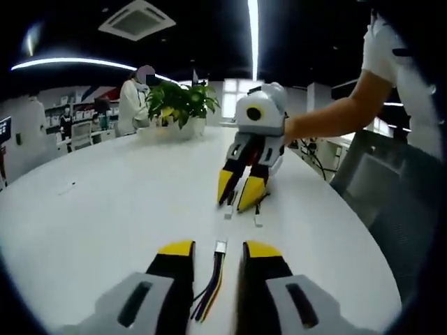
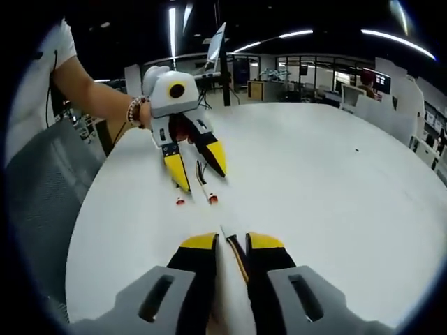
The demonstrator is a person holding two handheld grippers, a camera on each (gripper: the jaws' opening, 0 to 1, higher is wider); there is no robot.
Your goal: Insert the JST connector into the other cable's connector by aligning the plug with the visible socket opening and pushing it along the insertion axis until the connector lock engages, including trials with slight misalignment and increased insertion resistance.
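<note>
Both cables lie on the white bench [image 1: 105, 209], one under each hand, and neither is lifted yet.

In the left gripper view, the left tongs [image 1: 218, 250] stand narrowly parted astride a multicoloured cable [image 1: 211, 292]. Its white JST connector [image 1: 221, 246] rests on the bench just past the yellow tips, pointing away. Whether the pads already pinch the wires cannot be told.

Farther off in that view, the right tongs [image 1: 239, 192] hang tips-down, narrow, over two small connector ends [image 1: 258, 221] on the bench. In the right gripper view a thin cable [image 2: 237, 258] runs between those jaws, its tip [image 2: 223, 230] near the yellow pads; again, gripped or merely straddled is unclear.

The step in hand looks like securing each cable before mating. Best to grip close behind each housing, so the wires cannot buckle under push. Then raise both, turn socket opening toward plug, check the keying, and press straight along the axis without rocking.
</note>
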